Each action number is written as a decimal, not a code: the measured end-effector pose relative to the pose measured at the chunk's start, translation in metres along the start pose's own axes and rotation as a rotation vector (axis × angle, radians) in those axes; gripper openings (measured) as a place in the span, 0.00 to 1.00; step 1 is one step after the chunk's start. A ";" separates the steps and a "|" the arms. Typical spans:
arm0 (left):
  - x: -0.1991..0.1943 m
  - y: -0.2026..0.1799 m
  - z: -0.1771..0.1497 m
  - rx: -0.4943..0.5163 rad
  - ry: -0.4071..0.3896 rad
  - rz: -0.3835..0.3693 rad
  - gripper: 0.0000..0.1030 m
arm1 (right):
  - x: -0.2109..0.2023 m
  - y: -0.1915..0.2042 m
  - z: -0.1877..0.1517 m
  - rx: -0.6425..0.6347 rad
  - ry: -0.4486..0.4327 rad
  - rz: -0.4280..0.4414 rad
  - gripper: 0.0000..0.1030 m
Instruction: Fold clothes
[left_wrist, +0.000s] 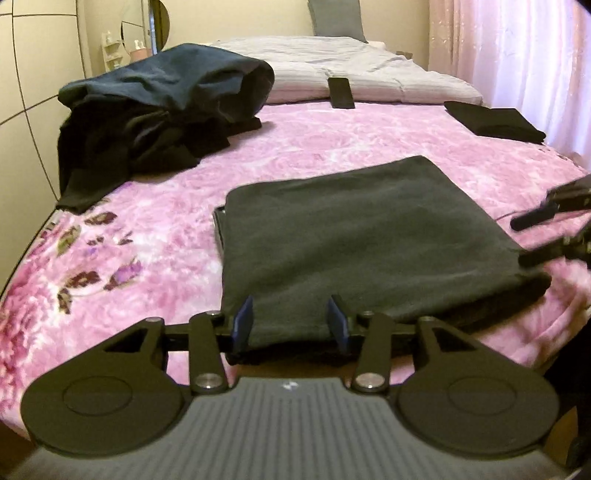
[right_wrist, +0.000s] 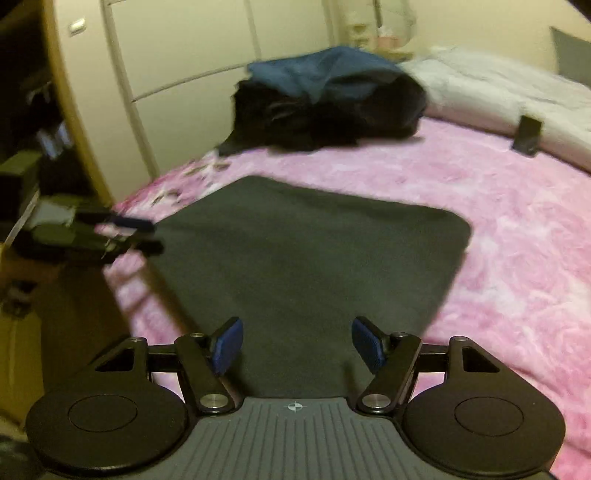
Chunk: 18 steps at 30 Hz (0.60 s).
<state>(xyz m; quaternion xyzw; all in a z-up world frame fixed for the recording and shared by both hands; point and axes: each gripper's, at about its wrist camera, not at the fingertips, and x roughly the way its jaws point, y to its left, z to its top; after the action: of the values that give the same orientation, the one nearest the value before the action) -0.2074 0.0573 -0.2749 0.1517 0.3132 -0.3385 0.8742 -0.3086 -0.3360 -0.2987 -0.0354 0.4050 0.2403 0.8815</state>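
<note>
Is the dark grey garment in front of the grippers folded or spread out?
Folded: the dark grey garment lies as a flat rectangle with layered edges on the pink floral blanket.

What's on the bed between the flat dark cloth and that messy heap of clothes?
Nothing: in the left wrist view only bare pink blanket separates the folded dark cloth from the clothes heap.

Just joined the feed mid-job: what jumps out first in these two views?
A dark grey folded cloth lies flat on the pink floral blanket near the bed's front edge, with both open grippers, left and right, poised at its near edge. Behind it to the left sits a heap of unfolded dark clothes, and a small black folded stack rests far right near the curtain.
</note>
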 end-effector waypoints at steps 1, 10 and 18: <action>0.000 -0.001 -0.002 0.017 -0.006 -0.002 0.41 | 0.001 0.003 -0.003 -0.024 0.012 -0.003 0.67; -0.008 -0.002 -0.001 0.052 0.001 0.004 0.41 | 0.005 0.026 -0.017 -0.206 0.111 -0.089 0.67; -0.037 -0.037 -0.013 0.443 -0.025 0.072 0.59 | -0.014 0.051 -0.014 -0.408 0.057 -0.148 0.67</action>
<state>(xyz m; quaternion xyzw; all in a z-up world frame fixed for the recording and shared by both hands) -0.2600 0.0545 -0.2624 0.3470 0.2145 -0.3693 0.8350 -0.3492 -0.2996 -0.2914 -0.2494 0.3691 0.2506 0.8595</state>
